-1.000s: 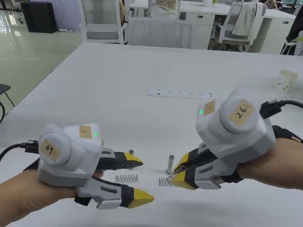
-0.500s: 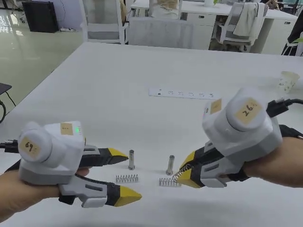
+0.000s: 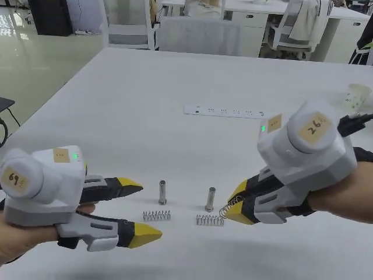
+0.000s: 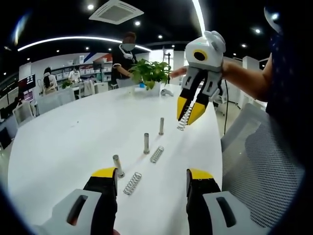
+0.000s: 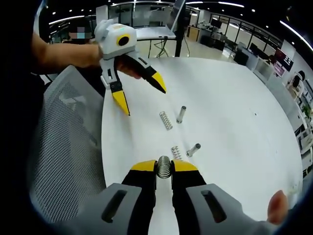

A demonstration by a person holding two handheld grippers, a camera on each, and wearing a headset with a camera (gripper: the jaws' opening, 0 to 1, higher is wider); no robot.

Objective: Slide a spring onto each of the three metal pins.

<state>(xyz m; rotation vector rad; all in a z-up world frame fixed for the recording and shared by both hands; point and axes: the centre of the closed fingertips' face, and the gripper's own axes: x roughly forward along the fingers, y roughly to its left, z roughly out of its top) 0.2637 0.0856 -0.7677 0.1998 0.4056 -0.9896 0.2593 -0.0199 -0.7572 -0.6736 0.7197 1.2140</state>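
The right gripper [image 3: 231,206], clamping a tilted spring [image 5: 165,167], sits just right of the upright pin [image 3: 210,199]; the left gripper [image 3: 148,208] is wide open and empty.

The left gripper [image 3: 150,207] bears a sticker [image 3: 16,181] reading 69, the right gripper [image 3: 231,204] 26.

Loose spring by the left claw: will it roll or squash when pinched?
The spring lies on its side on the smooth table, so a nudge would probably roll it. Thin open coils suggest it's light and squashes endwise. The right claw pinches a second spring across its coils, seemingly uncrushed.
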